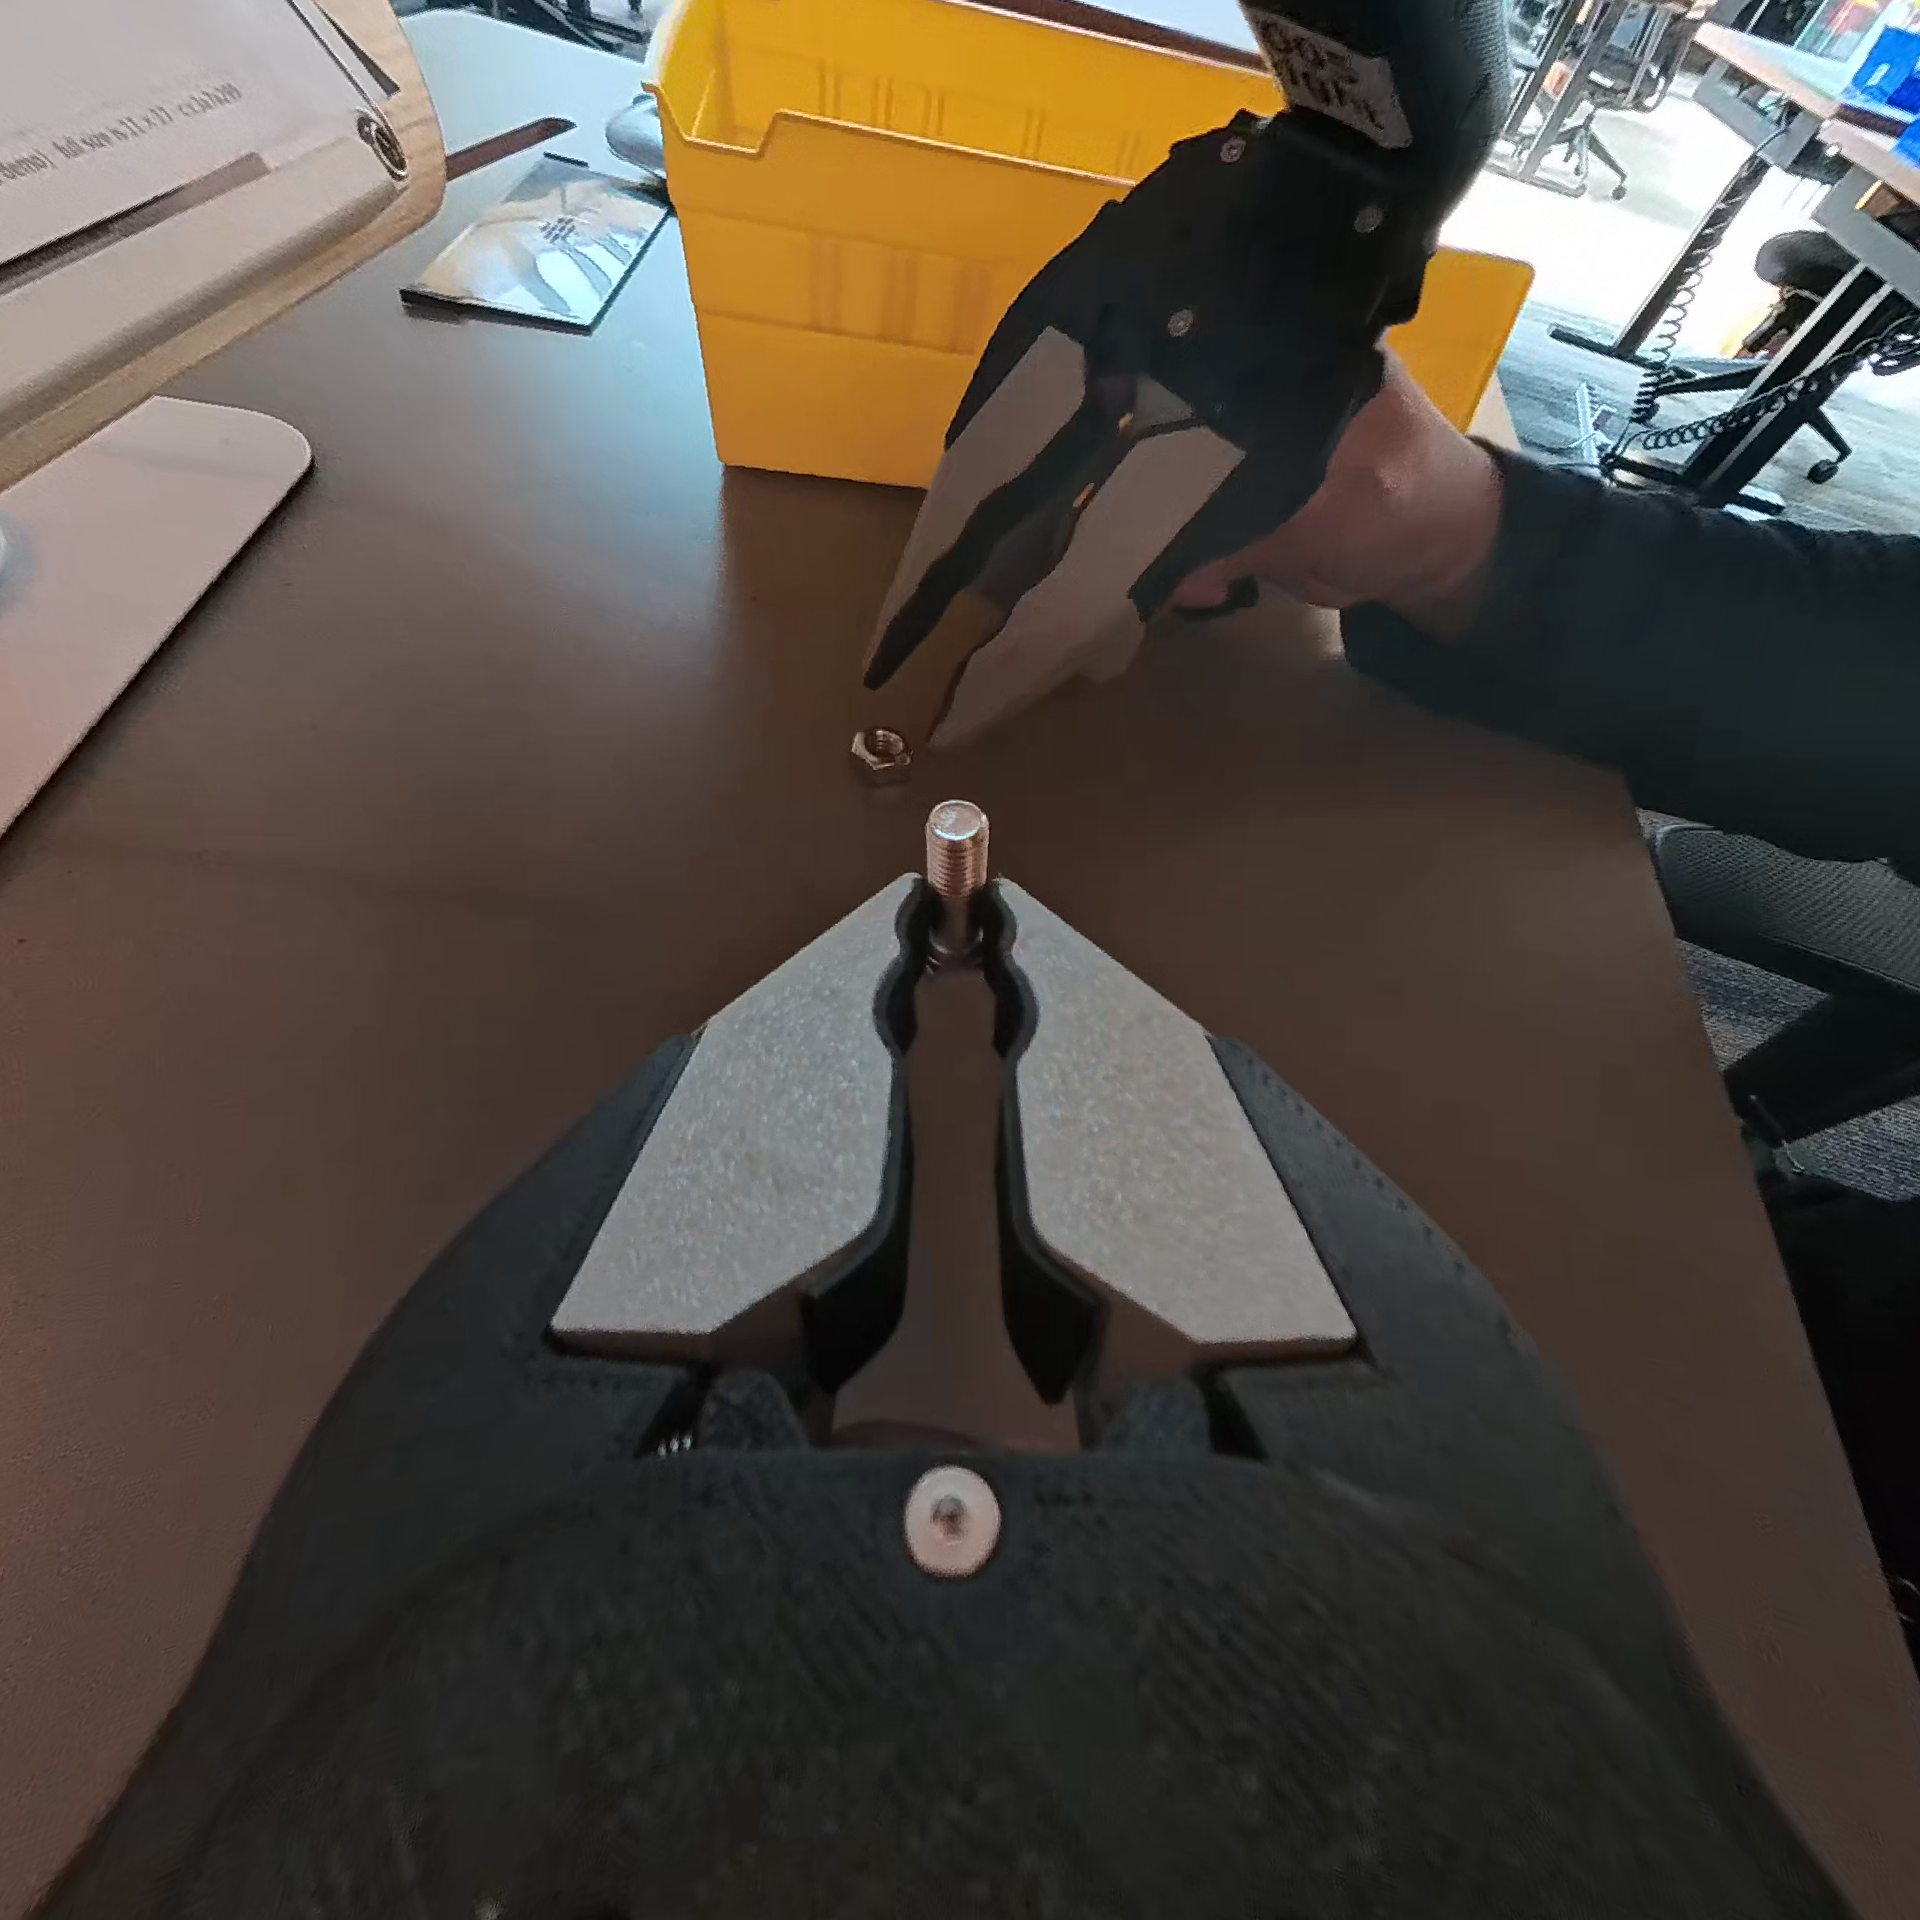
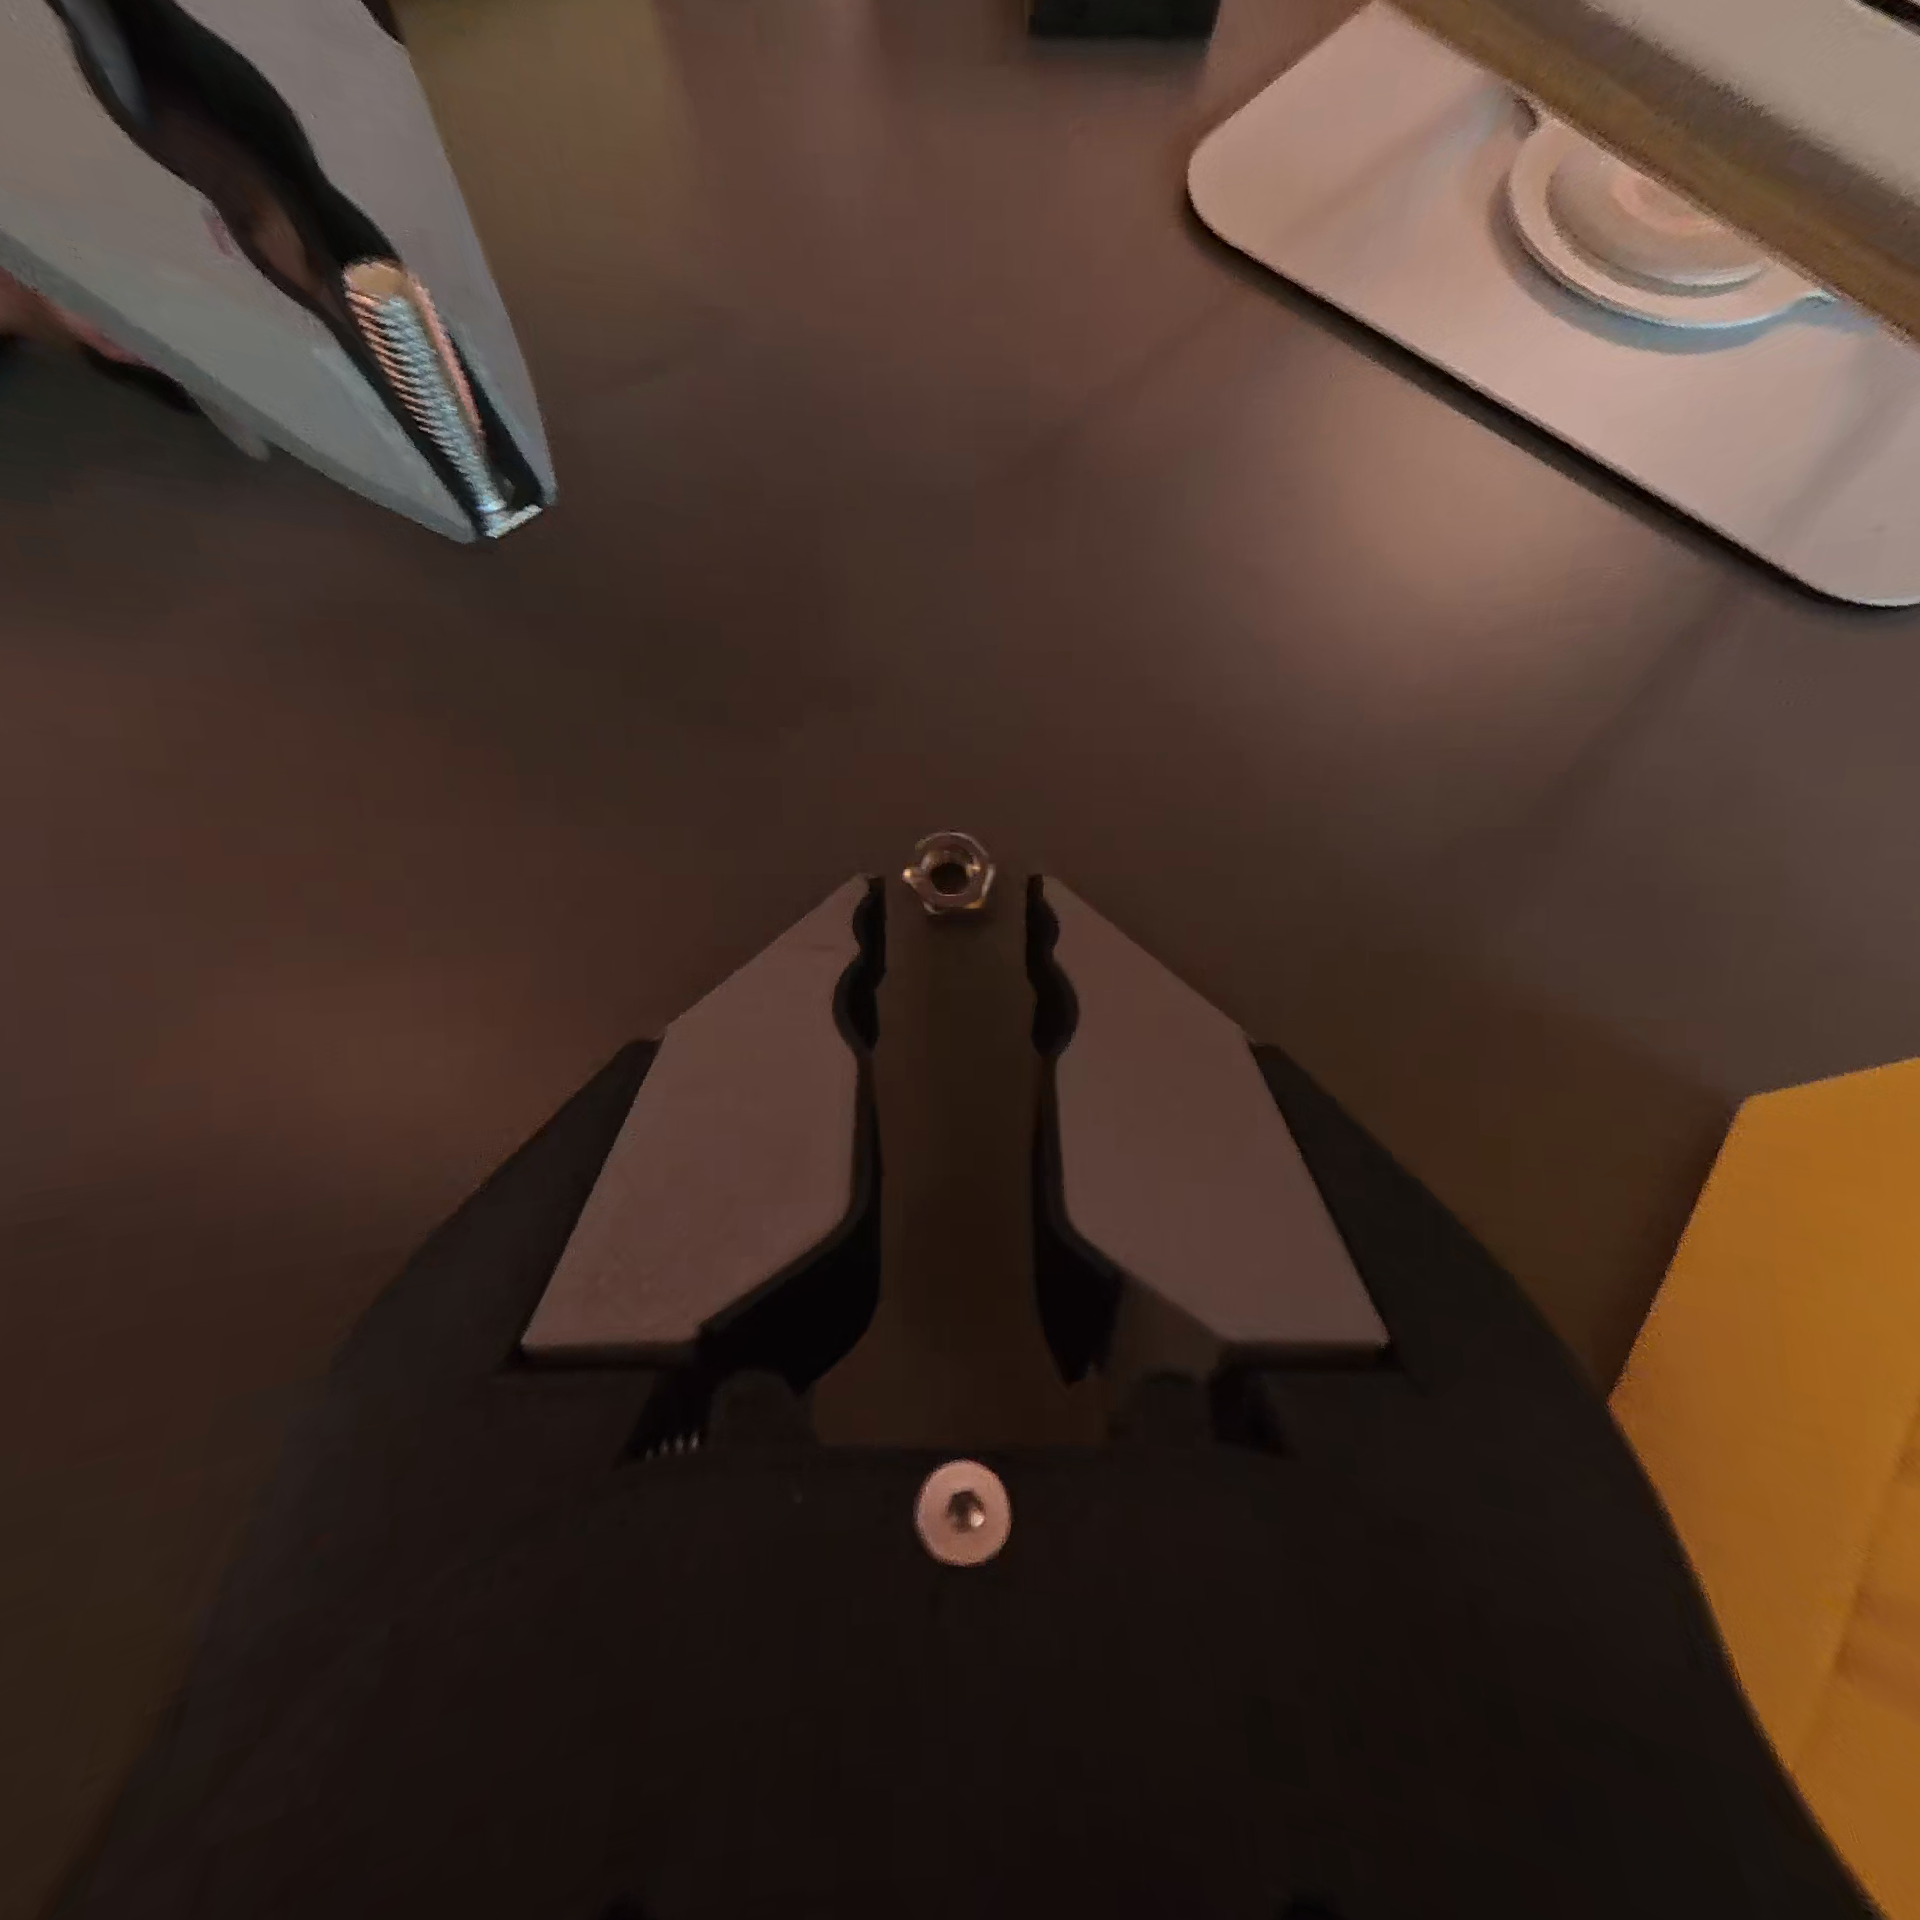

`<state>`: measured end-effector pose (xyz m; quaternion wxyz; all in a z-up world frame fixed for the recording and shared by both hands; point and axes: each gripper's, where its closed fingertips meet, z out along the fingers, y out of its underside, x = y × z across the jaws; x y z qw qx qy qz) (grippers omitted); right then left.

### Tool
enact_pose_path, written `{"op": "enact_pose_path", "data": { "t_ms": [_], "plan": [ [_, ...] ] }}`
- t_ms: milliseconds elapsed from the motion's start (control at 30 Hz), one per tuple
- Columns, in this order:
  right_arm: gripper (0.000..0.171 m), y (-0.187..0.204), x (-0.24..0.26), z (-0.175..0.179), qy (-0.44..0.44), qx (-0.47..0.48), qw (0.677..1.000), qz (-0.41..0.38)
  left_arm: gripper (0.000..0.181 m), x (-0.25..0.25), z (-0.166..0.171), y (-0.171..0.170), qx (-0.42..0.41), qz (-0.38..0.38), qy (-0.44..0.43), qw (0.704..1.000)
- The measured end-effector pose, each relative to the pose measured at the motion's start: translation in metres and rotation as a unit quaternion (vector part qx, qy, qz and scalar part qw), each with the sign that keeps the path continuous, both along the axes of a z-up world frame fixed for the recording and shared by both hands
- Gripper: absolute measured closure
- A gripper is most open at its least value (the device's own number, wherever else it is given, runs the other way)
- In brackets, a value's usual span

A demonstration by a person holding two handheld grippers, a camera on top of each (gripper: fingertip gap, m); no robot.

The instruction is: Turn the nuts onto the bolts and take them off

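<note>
My left gripper (image 1: pixel 956 894) is shut on a silver threaded bolt (image 1: pixel 956 852), whose threaded end sticks out past the fingertips. A small hex nut (image 1: pixel 881 750) lies flat on the dark brown table (image 1: pixel 416 831), a little beyond the bolt. My right gripper (image 1: pixel 914 712) points down at the nut, jaws open, its tips just above and right of it. In the right wrist view the nut (image 2: pixel 948 883) lies on the table between the open fingertips of my right gripper (image 2: pixel 954 896), untouched. The left gripper (image 2: pixel 509 509) with the bolt (image 2: pixel 426 384) shows at top left.
A yellow plastic bin (image 1: pixel 935 260) stands at the back of the table and shows at the right edge of the right wrist view (image 2: pixel 1787 1455). A white monitor base (image 1: pixel 114 561) sits at the left (image 2: pixel 1558 364). A dark card (image 1: pixel 540 249) lies behind. A person's hand (image 1: pixel 1382 509) holds the right gripper. The grippers' ends are close to 10 centimeters from one another.
</note>
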<state>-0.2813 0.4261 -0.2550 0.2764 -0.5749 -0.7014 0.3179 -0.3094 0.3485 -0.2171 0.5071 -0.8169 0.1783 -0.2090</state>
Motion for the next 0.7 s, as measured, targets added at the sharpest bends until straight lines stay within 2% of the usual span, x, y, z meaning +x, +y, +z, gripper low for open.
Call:
{"op": "enact_pose_path", "data": {
  "t_ms": [300,433,700],
  "plan": [
    [0.149,-0.0046,-0.0081,0.0020,0.005,-0.035,0.998,-0.059,0.174,-0.0008,-0.0018,0.0003,-0.007,0.004,0.000,1.000],
    [0.150,0.0006,-0.0074,-0.0030,-0.010,-0.008,0.996,-0.084,0.174,0.0009,-0.0034,0.0002,-0.008,0.001,0.009,1.000],
    [0.150,0.0012,-0.0086,-0.0066,-0.016,-0.016,0.996,-0.090,0.174,-0.0001,-0.0029,0.0008,-0.006,0.006,0.010,1.000]
  ]
}}
